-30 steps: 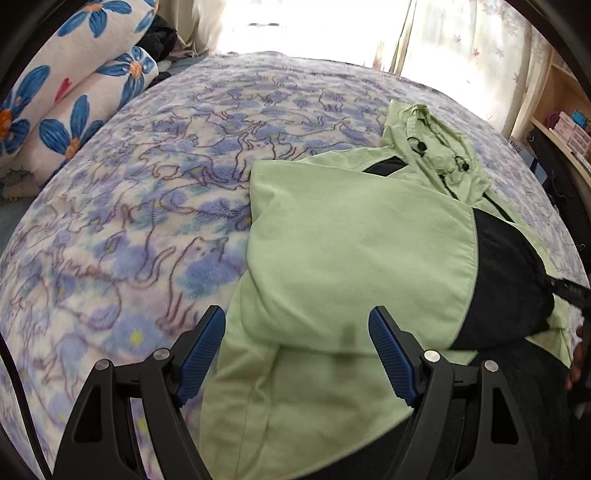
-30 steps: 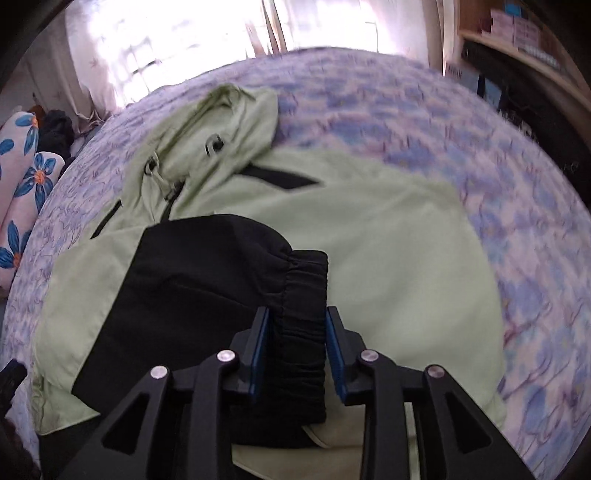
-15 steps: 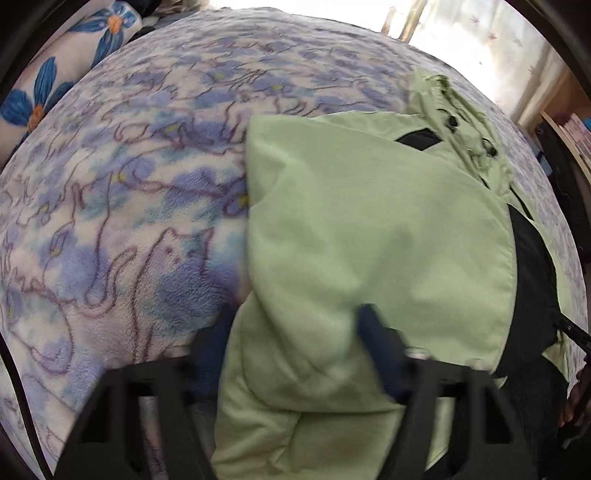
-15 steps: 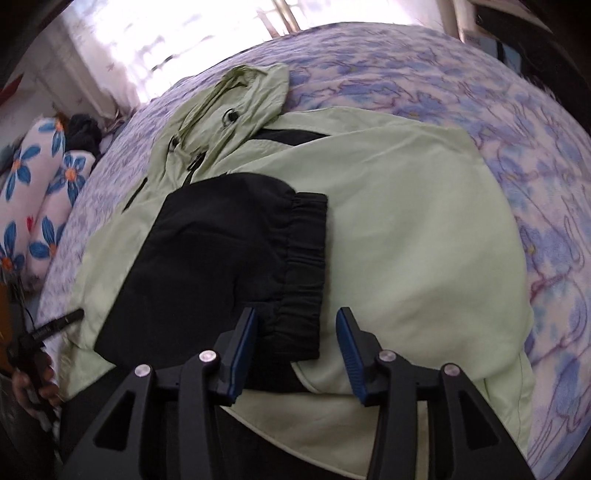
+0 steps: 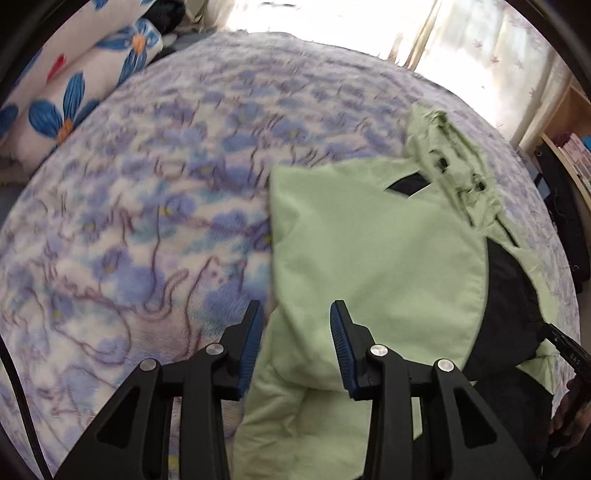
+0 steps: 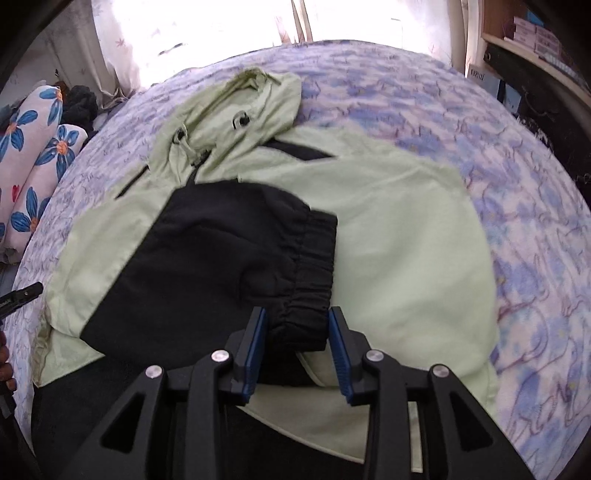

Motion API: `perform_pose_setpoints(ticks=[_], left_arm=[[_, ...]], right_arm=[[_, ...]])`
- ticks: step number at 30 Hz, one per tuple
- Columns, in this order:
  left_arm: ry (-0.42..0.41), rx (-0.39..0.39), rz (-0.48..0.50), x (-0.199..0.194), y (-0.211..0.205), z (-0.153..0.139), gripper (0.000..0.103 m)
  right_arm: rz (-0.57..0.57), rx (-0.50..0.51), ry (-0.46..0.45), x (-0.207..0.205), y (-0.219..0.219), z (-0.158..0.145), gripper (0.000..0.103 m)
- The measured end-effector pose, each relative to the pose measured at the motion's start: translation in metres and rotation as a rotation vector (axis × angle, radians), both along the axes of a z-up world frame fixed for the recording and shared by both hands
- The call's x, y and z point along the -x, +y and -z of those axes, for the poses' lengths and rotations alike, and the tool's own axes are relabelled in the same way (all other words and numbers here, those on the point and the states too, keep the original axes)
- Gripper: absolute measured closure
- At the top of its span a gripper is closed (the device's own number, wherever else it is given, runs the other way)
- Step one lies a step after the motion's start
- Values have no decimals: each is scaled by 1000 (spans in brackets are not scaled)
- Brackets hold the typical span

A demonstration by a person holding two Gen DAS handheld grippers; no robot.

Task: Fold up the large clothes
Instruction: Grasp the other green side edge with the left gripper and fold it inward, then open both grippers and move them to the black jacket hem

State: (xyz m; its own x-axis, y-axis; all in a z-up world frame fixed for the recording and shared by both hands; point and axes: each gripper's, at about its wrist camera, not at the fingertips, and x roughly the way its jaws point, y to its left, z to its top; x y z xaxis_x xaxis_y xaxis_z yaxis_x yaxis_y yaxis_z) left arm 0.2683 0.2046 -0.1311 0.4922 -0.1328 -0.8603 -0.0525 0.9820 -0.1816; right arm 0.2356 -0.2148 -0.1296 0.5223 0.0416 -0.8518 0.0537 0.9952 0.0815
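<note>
A light green hooded jacket [image 5: 369, 258] [image 6: 406, 240] lies flat on the bed, its hood [image 6: 251, 99] at the far end. Its black sleeve [image 6: 207, 251] is folded across the body. In the left wrist view my left gripper [image 5: 295, 325] hangs over the jacket's left edge. Its jaws are closing, with green cloth between them that looks smooth and unpinched. In the right wrist view my right gripper [image 6: 297, 328] straddles the sleeve's black elastic cuff [image 6: 310, 266]. Its jaws are opening slightly, and the pads still sit against the cuff's sides.
The bed is covered by a purple and blue flowered blanket [image 5: 129, 221] [image 6: 535, 240]. White pillows with blue flowers [image 5: 55, 103] [image 6: 33, 166] lie along the left. A wooden shelf [image 6: 535, 33] stands at the right, and bright curtains hang beyond the bed.
The left jaws have narrowed a lot and the hand has drawn back from the jacket. The right jaws stood wider and clear of the cuff half a second ago; now they flank it closely.
</note>
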Motion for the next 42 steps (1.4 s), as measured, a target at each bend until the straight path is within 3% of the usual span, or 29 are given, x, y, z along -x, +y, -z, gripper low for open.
perform_pose_setpoints(ticks=[4,7,10,13,16,19,20,23,24,30,34,35,42], left_arm=[[-30,58,53,-21,-36,-37,68],[-40,126,107,-42,-75,-43,68],[-52,136,128,-67,-112,-24,68],[-3,75,106,-94,-128,14,68],[43,-45,37,-113,-113,52,69],[-3,-58,-35,-119,-78,58,71],[-10,-61,-52,-121,-64,58,71],[-19,-101,-83,-125,-39,59,71],[-20,-95,-81,-125,-33,59,70],[0,-102,-102,-121,-22,60,67],[14,-97,-96,-110,-24,53,42],[8,-90,-95,-105,-25,49,42],[-31,6,-92,-63,-37,15,41]], right_arm=[[-55,-50,-34,-24,26,-17,68],[-124,-95,-48,-46,58,-19,68],[-163,-112,-32,-69,84,-5,68],[-167,-102,10,-89,93,19,68],[-130,-25,24,-97,77,35,70],[-46,80,8,-93,38,41,70],[-38,53,6,-92,21,44,71],[-41,-19,7,-88,-6,45,93],[-44,-21,8,-87,-8,43,95],[-3,-38,27,-79,-3,40,88],[-13,-45,29,-66,2,30,74],[-20,-45,26,-60,4,26,70],[-45,-46,-2,-31,9,-2,70]])
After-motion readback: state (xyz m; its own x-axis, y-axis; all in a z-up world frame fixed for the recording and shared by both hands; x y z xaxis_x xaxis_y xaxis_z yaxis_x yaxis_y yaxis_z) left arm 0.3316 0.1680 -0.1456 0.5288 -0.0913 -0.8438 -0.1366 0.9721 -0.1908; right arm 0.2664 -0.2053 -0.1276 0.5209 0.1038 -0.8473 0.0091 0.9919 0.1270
